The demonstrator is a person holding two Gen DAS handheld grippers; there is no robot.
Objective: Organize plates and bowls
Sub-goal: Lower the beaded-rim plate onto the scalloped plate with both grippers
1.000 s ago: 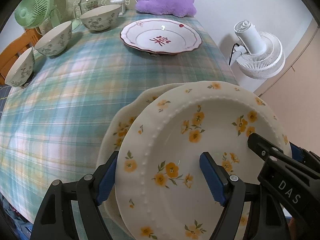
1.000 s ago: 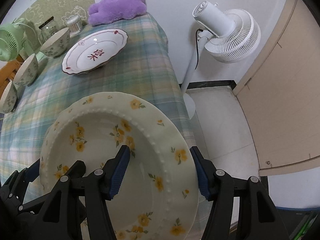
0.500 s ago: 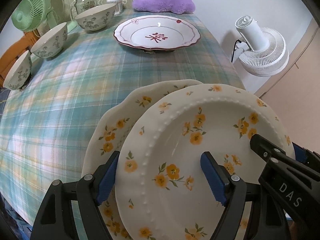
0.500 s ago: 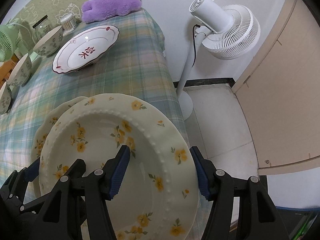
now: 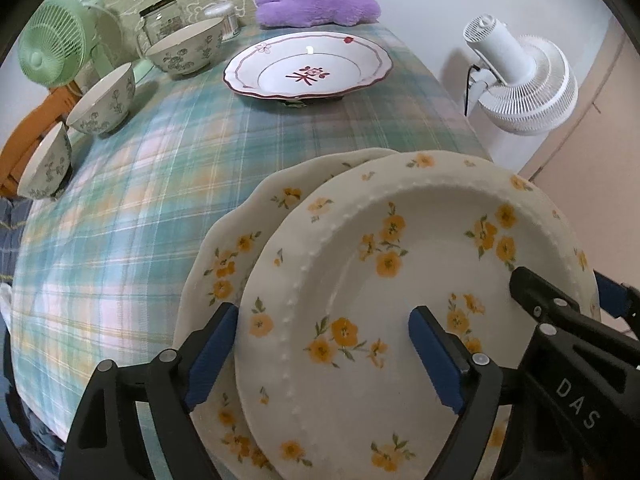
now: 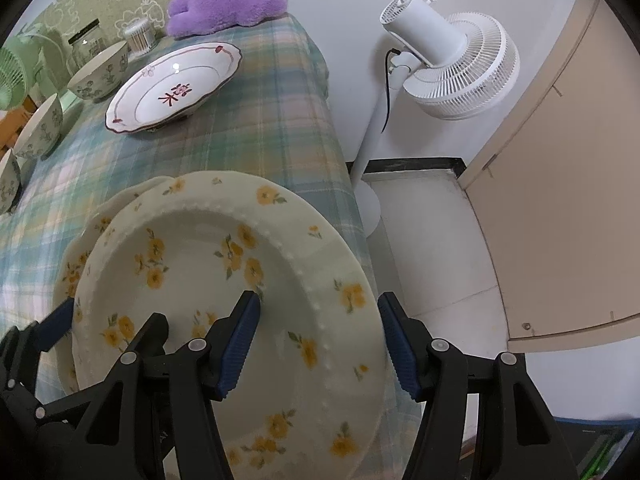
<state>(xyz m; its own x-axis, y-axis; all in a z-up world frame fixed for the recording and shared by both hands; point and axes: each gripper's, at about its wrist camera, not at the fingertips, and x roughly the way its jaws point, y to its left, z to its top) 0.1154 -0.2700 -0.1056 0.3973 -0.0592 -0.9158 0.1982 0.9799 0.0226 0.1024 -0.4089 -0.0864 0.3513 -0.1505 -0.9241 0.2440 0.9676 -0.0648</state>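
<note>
A cream plate with yellow flowers (image 5: 420, 280) is held between both grippers, above a second matching plate (image 5: 228, 256) lying on the plaid tablecloth at the near edge. My left gripper (image 5: 324, 344) straddles the top plate's left rim, jaws wide. My right gripper (image 6: 320, 340) straddles its right rim (image 6: 320, 320) and also shows in the left wrist view (image 5: 560, 300). A white plate with a red motif (image 5: 308, 66) sits at the far side. Three patterned bowls (image 5: 102, 100) line the left side.
A purple plush (image 5: 316, 0), a glass jar (image 5: 160, 24) and a green fan (image 5: 52, 48) stand at the table's far end. A white floor fan (image 6: 448, 60) stands right of the table. A beige door (image 6: 568, 200) is at the far right.
The held plate has shifted right relative to the lower plate, so more of the lower plate shows on the left. Both grippers moved with it; the far plate and bowls stay put.
</note>
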